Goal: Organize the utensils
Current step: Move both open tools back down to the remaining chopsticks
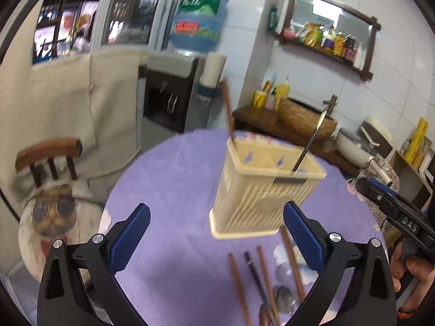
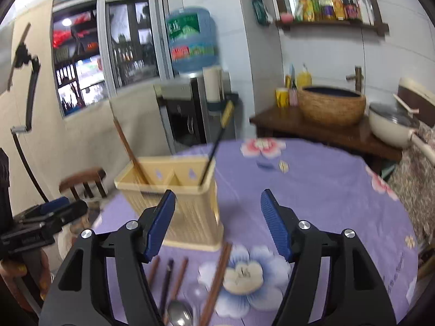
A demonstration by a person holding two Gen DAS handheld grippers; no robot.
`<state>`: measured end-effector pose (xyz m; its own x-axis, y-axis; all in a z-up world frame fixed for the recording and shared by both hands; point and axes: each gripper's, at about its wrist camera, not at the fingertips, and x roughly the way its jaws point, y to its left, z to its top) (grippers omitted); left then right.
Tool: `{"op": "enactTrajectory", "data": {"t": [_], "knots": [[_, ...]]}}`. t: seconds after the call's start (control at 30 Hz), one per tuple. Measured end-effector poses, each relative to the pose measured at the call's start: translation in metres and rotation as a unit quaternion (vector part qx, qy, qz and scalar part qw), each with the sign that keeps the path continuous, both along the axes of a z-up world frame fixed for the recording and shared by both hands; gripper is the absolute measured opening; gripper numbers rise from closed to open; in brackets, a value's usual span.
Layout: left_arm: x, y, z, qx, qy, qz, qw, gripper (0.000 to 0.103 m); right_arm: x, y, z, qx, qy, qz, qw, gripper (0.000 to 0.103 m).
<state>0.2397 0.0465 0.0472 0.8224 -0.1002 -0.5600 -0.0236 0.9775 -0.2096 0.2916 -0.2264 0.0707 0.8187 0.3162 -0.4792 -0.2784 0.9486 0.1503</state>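
A cream slotted utensil holder stands on the purple floral tablecloth. One brown chopstick and one thin dark utensil stand in it. Several brown chopsticks, a dark chopstick and metal spoons lie on the cloth in front of it. My left gripper is open and empty, above the cloth left of the holder. My right gripper is open and empty, in front of the holder.
A wooden chair stands left of the table. A water dispenser is behind it. A side table with a woven basin and a pot stands at the back right.
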Motion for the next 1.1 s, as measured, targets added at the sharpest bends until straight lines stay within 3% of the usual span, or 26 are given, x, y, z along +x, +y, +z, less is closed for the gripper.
{"op": "enactTrajectory", "data": {"t": [0.23,0.43,0.6,0.77,1.1], "knots": [[-0.008,0.003,-0.06,-0.006,0.08,0.001,0.9968,0.088,-0.005,-0.004,-0.071,-0.02,0.1,-0.008,0.995,0.066],[-0.016,-0.002,-0.089,-0.01,0.118,-0.011,0.9929,0.078,-0.018,0.001,-0.101,-0.027,0.127,-0.002,0.992,0.065],[-0.02,-0.008,-0.098,-0.008,0.135,-0.022,0.9906,0.069,-0.025,0.007,-0.116,-0.042,0.14,0.006,0.989,0.064],[-0.018,-0.019,-0.104,-0.004,0.146,-0.037,0.9886,0.064,-0.013,0.008,-0.121,-0.053,0.154,-0.005,0.987,0.056],[-0.016,-0.029,-0.104,0.004,0.147,-0.044,0.9882,0.064,0.015,0.016,-0.137,-0.07,0.193,-0.011,0.979,0.046]]}}
